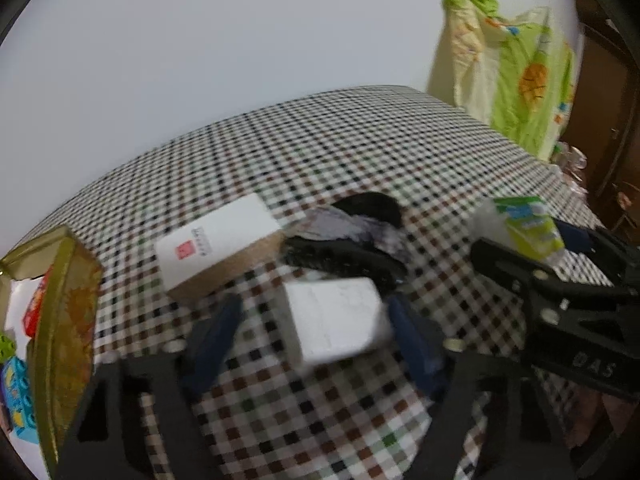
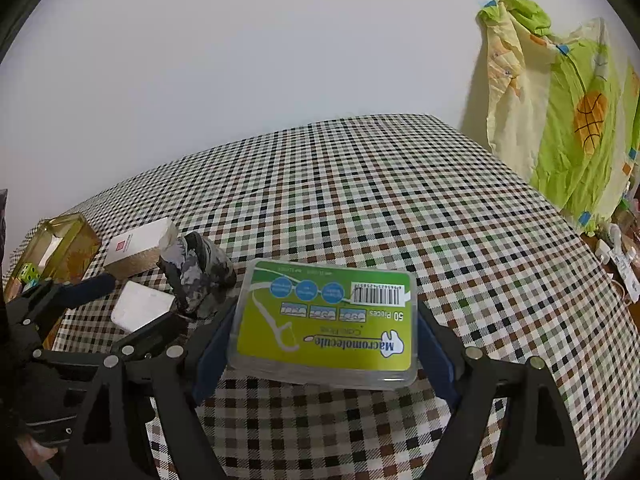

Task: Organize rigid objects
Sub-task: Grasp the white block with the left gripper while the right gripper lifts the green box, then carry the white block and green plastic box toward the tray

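The right gripper (image 2: 320, 344) clamps the dental floss pick box (image 2: 324, 322), probably bound for the gold tin (image 2: 60, 244). The left gripper (image 1: 316, 324) straddles a small white box (image 1: 336, 320), jaws apparently not quite closed on it.

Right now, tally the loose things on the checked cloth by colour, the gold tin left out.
White: 2, the larger box with a red stamp and the small block between the left tongs.
Green: 1, the floss-pick case in the right tongs.
Grey-black: 1, the mottled lump.
Total: 4.
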